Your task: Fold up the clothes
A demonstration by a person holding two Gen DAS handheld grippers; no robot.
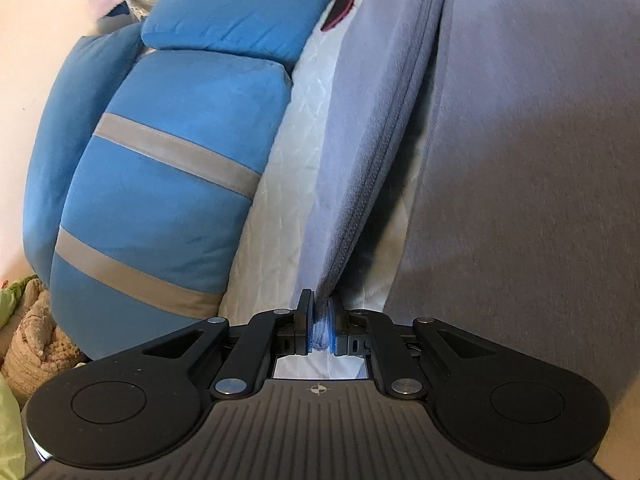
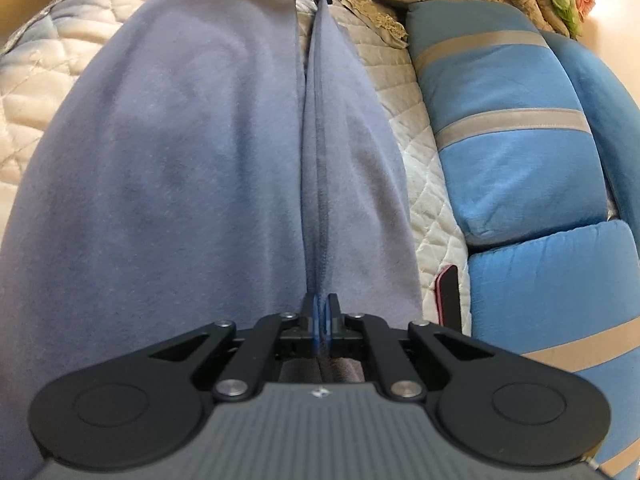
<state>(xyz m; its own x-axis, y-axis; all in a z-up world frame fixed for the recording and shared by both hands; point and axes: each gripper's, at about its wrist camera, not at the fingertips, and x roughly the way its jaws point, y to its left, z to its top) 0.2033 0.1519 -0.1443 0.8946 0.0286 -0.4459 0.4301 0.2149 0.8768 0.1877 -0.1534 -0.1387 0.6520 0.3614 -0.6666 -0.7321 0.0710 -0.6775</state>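
My left gripper (image 1: 320, 330) and right gripper (image 2: 322, 328) each pinch the soft grey-blue fleece garment's (image 2: 180, 152) seamed edge tight, stretching it taut above the white quilted bedcover (image 2: 432, 200) for a straight fold.

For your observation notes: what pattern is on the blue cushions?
Beige horizontal stripes on the blue cushions, clearest in right wrist view.

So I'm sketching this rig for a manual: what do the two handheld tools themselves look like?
Both look alike: the left tool and right tool have matte black linkage arms with silver pivot pins, round black end discs, blue pads inside the fingers, and a ribbed dark grey body bearing a small crosshair mark. No cables or sleeves show.
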